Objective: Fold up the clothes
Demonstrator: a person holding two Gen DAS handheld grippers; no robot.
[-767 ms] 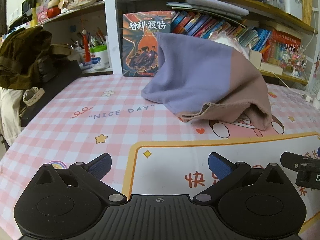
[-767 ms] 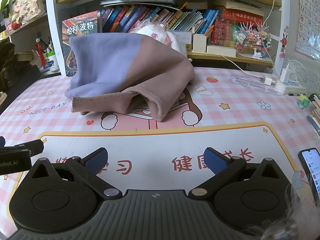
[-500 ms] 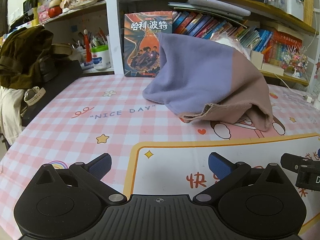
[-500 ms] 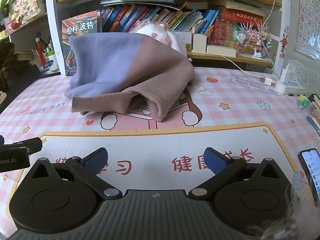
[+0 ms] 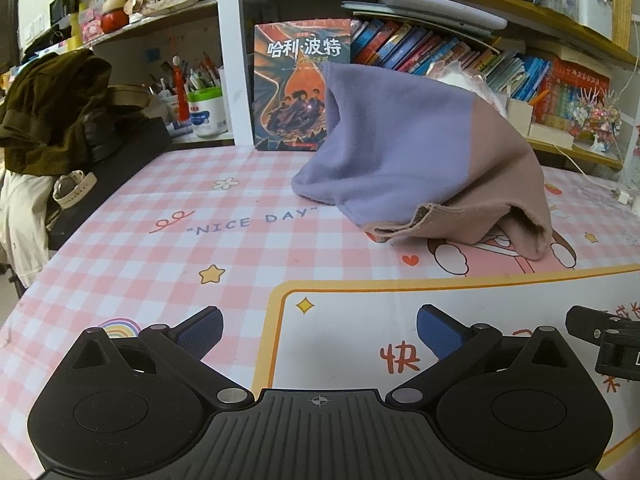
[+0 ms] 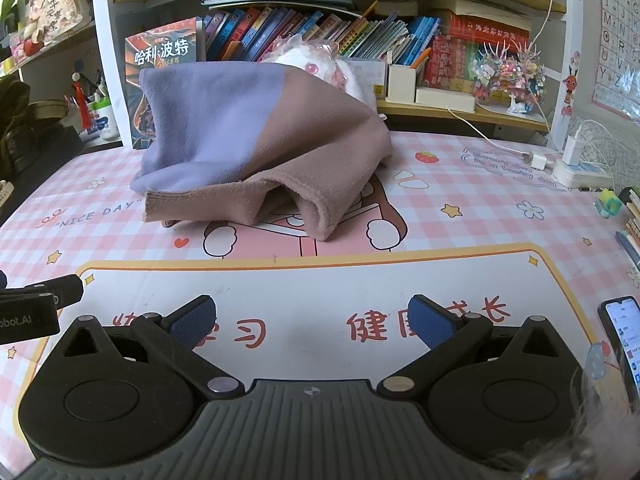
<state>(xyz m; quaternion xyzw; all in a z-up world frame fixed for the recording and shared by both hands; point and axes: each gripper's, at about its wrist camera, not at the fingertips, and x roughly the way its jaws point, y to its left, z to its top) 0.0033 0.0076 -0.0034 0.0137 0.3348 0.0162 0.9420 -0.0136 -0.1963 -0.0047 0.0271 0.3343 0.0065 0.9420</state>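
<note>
— Tongs first, left then right?
— Left tongs [image 5: 318, 330] spread wide and empty; right tongs [image 6: 312, 322] likewise.
— Garment?
— Purple-and-brown garment [image 6: 256, 144] heaped far on the checked worktop [image 5: 168, 248], well apart from both.

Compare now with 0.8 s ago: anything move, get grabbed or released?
Nothing has visibly changed. The left gripper and right gripper stay wide open and empty over the table mat, short of the purple and brown garment, which lies in the same crumpled heap.
</note>
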